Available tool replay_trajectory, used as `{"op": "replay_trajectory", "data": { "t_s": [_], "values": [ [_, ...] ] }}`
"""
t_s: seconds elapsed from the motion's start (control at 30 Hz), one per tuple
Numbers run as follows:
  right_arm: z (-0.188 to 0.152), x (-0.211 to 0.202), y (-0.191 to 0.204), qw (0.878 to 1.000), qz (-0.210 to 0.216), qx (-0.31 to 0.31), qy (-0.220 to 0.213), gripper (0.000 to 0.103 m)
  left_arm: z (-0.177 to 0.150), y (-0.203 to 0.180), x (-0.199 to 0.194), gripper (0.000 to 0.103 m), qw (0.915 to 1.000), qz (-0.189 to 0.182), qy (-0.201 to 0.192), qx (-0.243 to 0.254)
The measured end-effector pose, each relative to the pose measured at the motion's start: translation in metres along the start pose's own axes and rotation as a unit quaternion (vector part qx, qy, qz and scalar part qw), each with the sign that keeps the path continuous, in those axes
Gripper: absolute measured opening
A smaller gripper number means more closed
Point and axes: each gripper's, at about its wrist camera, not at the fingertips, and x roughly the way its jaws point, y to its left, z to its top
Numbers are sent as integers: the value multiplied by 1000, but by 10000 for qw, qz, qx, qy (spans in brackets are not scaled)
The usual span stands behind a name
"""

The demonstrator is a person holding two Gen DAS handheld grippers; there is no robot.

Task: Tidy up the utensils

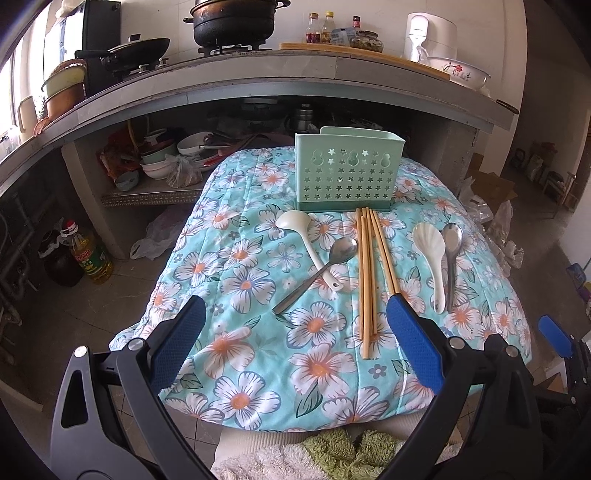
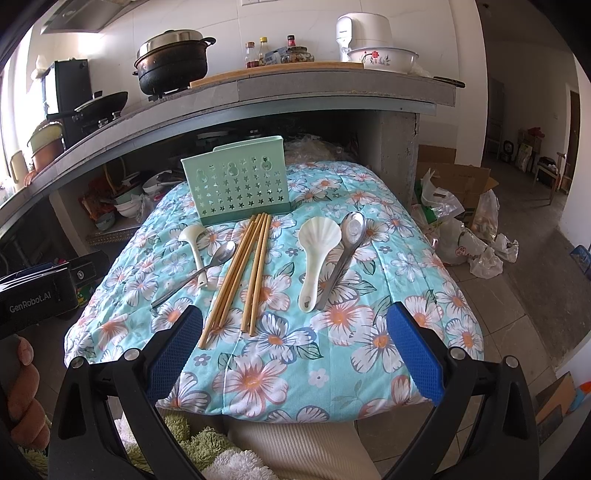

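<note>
A mint green utensil holder (image 1: 347, 170) (image 2: 236, 188) stands at the far side of the floral cloth (image 1: 258, 369) (image 2: 280, 369). In front of it lie several wooden chopsticks (image 1: 369, 273) (image 2: 240, 273), a white ladle (image 1: 306, 243) (image 2: 195, 251) crossed by a metal spoon (image 1: 321, 269) (image 2: 207, 266), a white shell-shaped rice scoop (image 1: 430, 258) (image 2: 314, 254) and a second metal spoon (image 1: 452, 254) (image 2: 343, 251). My left gripper (image 1: 295, 306) is open and empty over the near cloth. My right gripper (image 2: 295, 314) is open and empty, also near.
A concrete counter (image 1: 295, 92) behind the table carries a black pot (image 1: 232, 22), a pan, bottles, a rice cooker and a bowl. Dishes sit on the shelf under it. Oil bottles (image 1: 88, 254) stand on the floor at left; bags and a cardboard box (image 2: 461, 192) at right.
</note>
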Motion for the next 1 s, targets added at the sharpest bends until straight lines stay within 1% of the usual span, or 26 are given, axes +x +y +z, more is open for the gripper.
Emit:
{"op": "replay_trajectory", "data": {
  "t_s": [0.13,0.33,1.0],
  "values": [
    [1,0,1,10000,7,7,12,97,-2,-5,6,95,9998,-119,137,72],
    [0,1,0,10000,24,29,36,97,-4,-7,10,95,9996,-195,212,67],
    [-1,1,-1,10000,31,46,46,97,-7,-5,14,95,9994,-178,284,1]
  ]
}}
